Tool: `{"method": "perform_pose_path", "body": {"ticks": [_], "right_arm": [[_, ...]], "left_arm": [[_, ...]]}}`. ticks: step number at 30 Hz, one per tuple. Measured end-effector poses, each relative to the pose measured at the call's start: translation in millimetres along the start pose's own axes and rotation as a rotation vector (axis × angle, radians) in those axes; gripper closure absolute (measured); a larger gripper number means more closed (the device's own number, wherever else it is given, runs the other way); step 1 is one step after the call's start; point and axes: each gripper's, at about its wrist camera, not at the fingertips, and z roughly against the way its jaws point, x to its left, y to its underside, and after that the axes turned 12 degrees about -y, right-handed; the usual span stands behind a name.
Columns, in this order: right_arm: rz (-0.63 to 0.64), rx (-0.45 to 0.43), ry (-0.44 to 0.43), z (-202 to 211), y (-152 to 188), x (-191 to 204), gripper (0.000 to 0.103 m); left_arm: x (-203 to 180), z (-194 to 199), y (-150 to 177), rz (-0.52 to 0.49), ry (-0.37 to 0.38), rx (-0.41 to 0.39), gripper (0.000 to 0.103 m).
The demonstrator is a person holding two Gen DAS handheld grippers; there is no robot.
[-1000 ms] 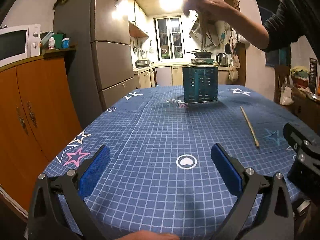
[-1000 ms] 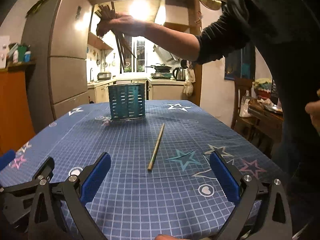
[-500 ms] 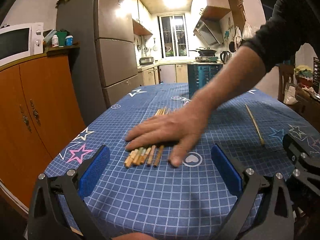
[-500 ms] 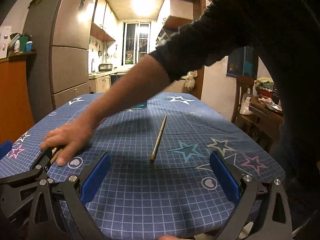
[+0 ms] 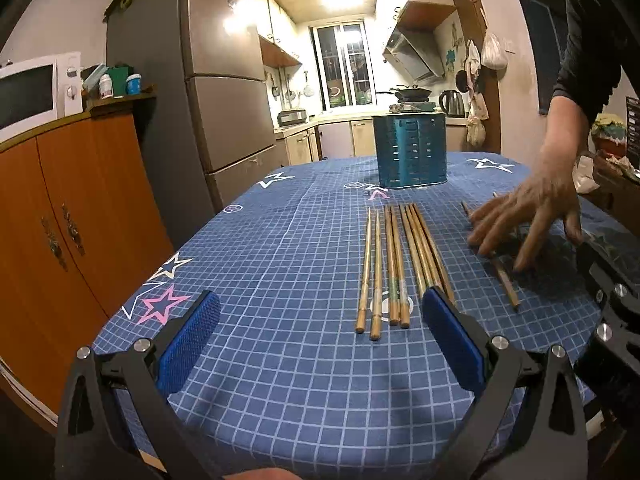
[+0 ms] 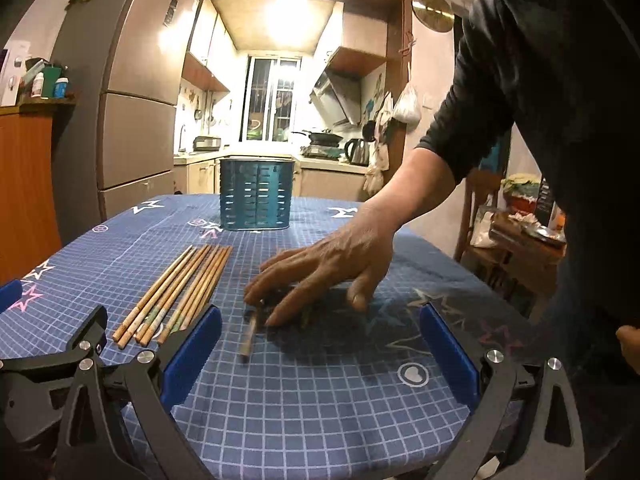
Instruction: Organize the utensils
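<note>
Several wooden chopsticks lie side by side on the blue checked tablecloth, just ahead of my left gripper, which is open and empty. They also show in the right wrist view, left of my right gripper, which is open and empty. A bare hand presses on more chopsticks ahead of the right gripper; the hand also shows in the left wrist view. A teal slotted utensil holder stands upright at the far end of the table, also in the right wrist view.
A tall grey fridge and an orange cabinet with a microwave stand left of the table. A chair and cluttered side table stand to the right. The person's dark-sleeved body is close on the right.
The hand left the chopstick row by my left gripper and moved right, onto chopsticks in front of my right gripper. Both grippers stayed in place and open.
</note>
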Motion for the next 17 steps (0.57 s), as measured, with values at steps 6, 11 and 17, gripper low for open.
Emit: {"method": "perform_pose_path", "body": {"ticks": [6,11,17], "right_arm": [[-0.027,0.006,-0.009,-1,-3,-5,0.005],[-0.103,0.005,-0.061,2,-9,-20,0.004],[-0.139,0.005,-0.037,4,-11,-28,0.004]], "left_arm": [[1,3,0,0.004,-0.002,-0.004,0.005],[8,2,-4,0.024,0.031,0.013,0.005],[12,1,-5,0.038,0.057,0.027,0.005]]}}
